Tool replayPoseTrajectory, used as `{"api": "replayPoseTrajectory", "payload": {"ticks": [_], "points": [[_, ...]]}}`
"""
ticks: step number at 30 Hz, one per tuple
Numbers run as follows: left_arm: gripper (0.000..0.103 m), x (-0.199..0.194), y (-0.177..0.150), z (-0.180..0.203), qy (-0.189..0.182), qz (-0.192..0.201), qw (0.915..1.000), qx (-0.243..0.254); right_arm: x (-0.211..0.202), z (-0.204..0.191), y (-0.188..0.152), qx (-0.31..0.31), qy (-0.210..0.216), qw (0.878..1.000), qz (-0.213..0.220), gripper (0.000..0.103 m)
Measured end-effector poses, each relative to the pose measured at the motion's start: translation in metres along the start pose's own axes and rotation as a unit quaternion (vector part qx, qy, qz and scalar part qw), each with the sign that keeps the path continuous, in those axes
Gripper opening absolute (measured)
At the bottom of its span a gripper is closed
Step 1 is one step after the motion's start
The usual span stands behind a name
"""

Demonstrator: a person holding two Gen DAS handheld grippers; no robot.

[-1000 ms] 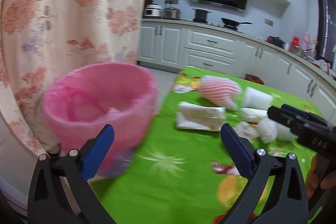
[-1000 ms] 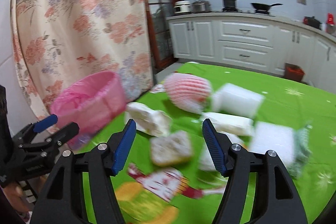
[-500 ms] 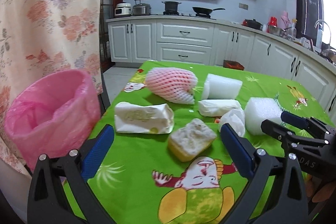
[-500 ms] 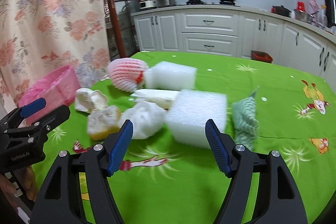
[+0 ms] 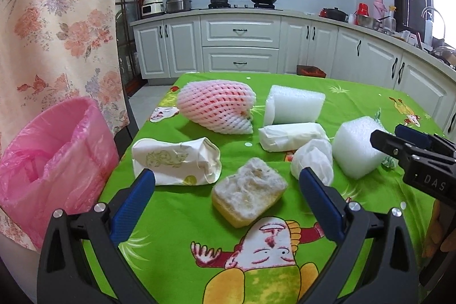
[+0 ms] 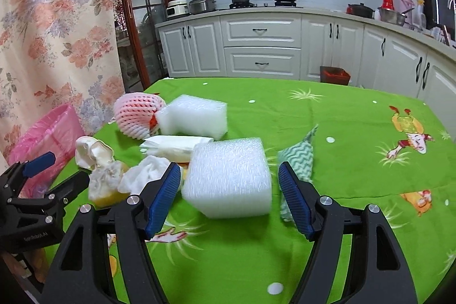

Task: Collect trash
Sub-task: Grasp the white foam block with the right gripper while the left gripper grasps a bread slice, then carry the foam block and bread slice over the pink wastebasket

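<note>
On green tablecloth (image 5: 176,221), two foam blocks (image 6: 228,178), one sponge (image 5: 248,198)

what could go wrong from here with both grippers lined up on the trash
The right gripper is open around the white foam block, which nearly fills the gap, so one pad may shove it instead of gripping.

The left gripper faces the torn sponge, which might crumble.

The pink-lined bin stands past the table edge, so a loose carry could drop trash on the floor.
</note>
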State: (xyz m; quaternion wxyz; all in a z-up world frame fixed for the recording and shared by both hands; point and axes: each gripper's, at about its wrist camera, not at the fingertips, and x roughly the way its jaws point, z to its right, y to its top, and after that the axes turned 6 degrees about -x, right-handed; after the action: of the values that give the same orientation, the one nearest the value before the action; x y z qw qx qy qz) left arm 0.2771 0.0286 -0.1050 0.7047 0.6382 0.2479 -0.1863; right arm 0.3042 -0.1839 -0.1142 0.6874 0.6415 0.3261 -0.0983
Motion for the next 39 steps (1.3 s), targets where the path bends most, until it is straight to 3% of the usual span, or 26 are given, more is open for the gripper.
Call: {"api": "replayPoseTrajectory", "payload": {"ticks": [11,17,26,29,32,39], "points": [[0.098,0.018,-0.005,0.004,0.01,-0.03,0.9995,0.006,0.018,-0.01,-0.001,-0.019,0.011,0.999,-0.028,0.073],[0.097,0.036,-0.005,0.005,0.021,-0.055,0.9982,0.011,0.032,-0.005,-0.004,-0.01,0.012,0.998,-0.053,0.073],[0.091,0.051,-0.005,0.011,0.01,-0.077,0.9968,0.019,0.035,-0.005,-0.005,-0.01,0.017,0.998,-0.061,0.069],[0.083,0.053,-0.006,0.015,-0.002,-0.084,0.9961,0.025,0.035,-0.006,-0.005,-0.011,0.017,0.998,-0.062,0.068],[0.066,0.054,-0.008,0.02,-0.025,-0.093,0.995,0.026,0.034,-0.005,-0.005,-0.009,0.019,0.998,-0.06,0.067],[0.053,0.043,-0.012,0.024,-0.027,-0.08,0.996,0.029,0.03,-0.004,-0.006,-0.007,0.022,0.999,-0.048,0.066]]}}
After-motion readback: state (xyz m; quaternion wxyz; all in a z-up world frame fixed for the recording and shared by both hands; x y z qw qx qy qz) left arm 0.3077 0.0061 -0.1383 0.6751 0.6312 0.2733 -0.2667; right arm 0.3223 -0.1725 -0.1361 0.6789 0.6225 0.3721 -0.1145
